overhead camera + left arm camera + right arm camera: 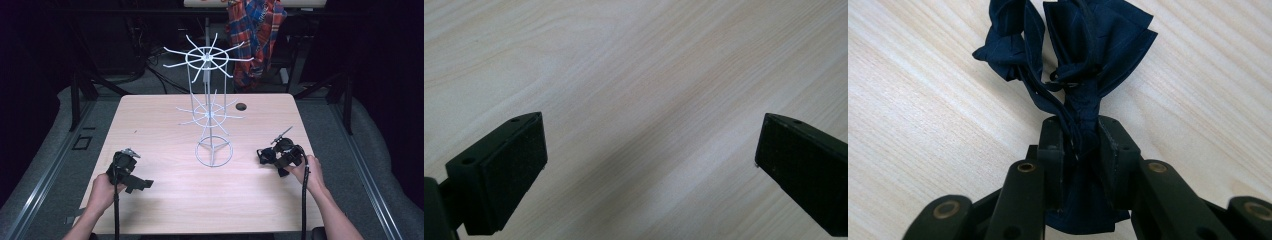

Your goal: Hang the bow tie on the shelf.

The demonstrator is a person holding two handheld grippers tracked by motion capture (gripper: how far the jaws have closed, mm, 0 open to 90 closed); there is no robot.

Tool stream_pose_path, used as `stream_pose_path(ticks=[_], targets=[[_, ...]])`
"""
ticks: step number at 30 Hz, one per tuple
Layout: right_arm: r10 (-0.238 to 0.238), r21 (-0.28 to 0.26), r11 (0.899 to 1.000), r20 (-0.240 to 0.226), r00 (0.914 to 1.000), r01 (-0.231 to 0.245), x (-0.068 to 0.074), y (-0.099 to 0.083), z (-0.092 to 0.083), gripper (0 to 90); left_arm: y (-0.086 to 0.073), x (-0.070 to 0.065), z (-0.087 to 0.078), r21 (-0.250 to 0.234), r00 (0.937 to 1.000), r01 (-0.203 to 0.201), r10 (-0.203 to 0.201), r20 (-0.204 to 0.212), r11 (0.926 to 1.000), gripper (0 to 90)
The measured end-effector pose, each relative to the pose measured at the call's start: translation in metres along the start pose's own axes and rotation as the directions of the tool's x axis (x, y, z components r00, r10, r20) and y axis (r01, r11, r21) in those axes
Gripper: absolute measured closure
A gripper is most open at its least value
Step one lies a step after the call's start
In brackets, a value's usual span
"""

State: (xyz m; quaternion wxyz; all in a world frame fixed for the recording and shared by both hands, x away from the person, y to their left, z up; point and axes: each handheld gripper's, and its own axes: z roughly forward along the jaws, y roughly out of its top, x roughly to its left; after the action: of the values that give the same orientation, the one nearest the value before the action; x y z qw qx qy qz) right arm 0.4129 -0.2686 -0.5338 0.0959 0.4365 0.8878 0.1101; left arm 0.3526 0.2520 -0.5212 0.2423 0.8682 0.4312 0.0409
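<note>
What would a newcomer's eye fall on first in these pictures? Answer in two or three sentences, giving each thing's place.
The tall white wire rack stands mid-table, its spokes fanning out at two levels. At the table's right side, the right gripper is shut on a bunched dark blue cloth. The left gripper hovers open over bare wood at the table's left.

Cloth (1088, 55): dark navy, plain. Gripper jaws: black. Table (165, 195): pale wood grain. Wire rack (210, 112) on table: white. Shirt (257, 30) behind rack: red-blue plaid.
</note>
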Motion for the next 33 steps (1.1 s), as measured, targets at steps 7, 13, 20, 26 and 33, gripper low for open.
stream_pose_path(ticks=[7, 13, 20, 26, 33], targets=[[0.019, -0.057, 0.998, -0.031, 0.9993, -0.021, 0.004, 0.002, -0.006, 73.8, 0.000, 0.000, 0.000, 0.002, 1.0000, 0.000, 0.000, 0.001, 1.0000, 0.5], [-0.002, -0.081, 0.997, -0.038, 0.9993, -0.001, 0.008, 0.005, -0.011, 73.7, 0.000, 0.000, 0.001, 0.007, 0.9999, 0.008, -0.008, 0.012, 0.9999, 0.5], [0.014, -0.144, 0.989, -0.071, 0.9974, -0.024, 0.009, 0.006, -0.021, 73.6, 0.001, -0.003, 0.003, 0.022, 0.9990, 0.032, -0.033, 0.029, 0.9992, 0.5], [-0.005, -0.180, 0.984, -0.100, 0.9950, -0.013, 0.014, 0.008, -0.027, 73.4, 0.002, -0.006, 0.004, 0.040, 0.9990, 0.044, -0.044, -0.005, 0.9982, 4.5], [-0.016, -0.173, 0.985, -0.114, 0.9934, -0.004, 0.015, 0.009, -0.027, 73.1, 0.005, -0.013, -0.003, 0.020, 0.9985, -0.010, 0.011, -0.053, 0.9997, 0.0]])
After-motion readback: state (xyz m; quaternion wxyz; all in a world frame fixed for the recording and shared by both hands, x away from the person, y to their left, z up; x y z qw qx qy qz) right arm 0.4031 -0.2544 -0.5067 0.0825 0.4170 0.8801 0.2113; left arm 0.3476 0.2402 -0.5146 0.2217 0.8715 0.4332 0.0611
